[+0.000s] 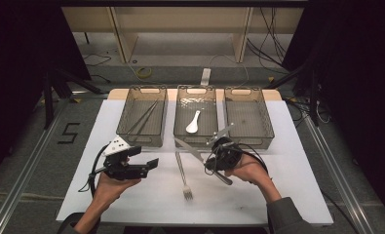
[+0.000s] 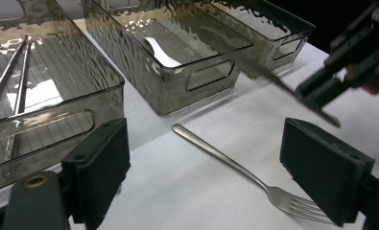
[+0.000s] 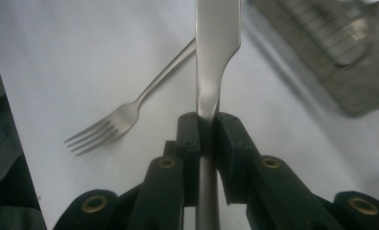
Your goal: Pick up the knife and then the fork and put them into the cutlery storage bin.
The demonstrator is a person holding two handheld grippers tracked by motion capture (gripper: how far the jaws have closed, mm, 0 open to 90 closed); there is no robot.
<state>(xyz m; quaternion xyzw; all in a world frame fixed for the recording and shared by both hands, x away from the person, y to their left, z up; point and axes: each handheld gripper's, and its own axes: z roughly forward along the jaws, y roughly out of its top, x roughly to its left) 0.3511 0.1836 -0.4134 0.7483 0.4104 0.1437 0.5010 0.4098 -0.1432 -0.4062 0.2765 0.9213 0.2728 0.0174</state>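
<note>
Right tongs (image 3: 207,125) clamp knife (image 3: 217,43), tilted above table.

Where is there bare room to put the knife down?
The right bin is bare. Open white mat lies right of the right gripper. The mat's middle is crowded by the fork, and the middle bin holds a spoon.

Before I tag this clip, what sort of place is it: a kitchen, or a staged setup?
Most likely a lab recording station, not a kitchen. A white table stands between dark curtains, with loose cables on the floor behind it. Three matching grey bins are lined up for sorting cutlery, and a number 5 is taped beside the table.
</note>
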